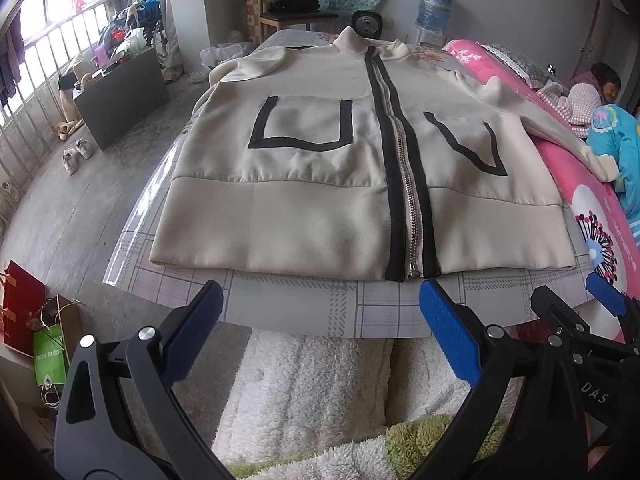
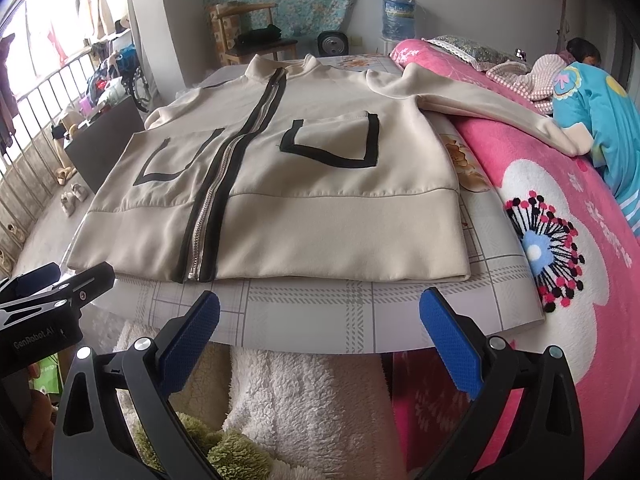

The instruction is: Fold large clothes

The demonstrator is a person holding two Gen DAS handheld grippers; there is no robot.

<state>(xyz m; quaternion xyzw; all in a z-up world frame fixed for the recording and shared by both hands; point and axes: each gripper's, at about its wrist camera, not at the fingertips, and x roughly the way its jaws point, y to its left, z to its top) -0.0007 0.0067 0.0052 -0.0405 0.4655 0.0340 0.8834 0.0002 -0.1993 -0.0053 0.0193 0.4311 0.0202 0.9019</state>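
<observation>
**A:** What is in front of the cameras?

**B:** A cream jacket (image 1: 320, 168) lies flat, front side up, on a tabletop (image 1: 304, 304) covered with a pale checked sheet. A black-edged silver zipper (image 1: 404, 168) is closed from the hem to the collar. There is a patch pocket outlined in black on each side of it. The collar points away from the cameras, and the hem lies close to the near edge.

**A:** And the sleeves?

**B:** One sleeve (image 2: 480, 104) stretches off the tabletop onto a pink flowered blanket (image 2: 560, 216) on the right. The other, on the far left, is only partly visible.

**A:** Where are the claws?

**B:** Both hover just short of the near edge, touching nothing. The left claw (image 1: 320, 328) has its blue pads spread wide, level with the hem. The right claw (image 2: 320, 332) is spread equally wide, in front of the jacket's right half. Each shows at the edge of the other's view.

**A:** Anything else nearby?

**B:** White and green fleece fabric (image 2: 304, 408) sits below the claws. A wooden chair (image 1: 292, 4) stands beyond the tabletop, and a person (image 1: 592, 92) lies on the blanket at far right.
</observation>
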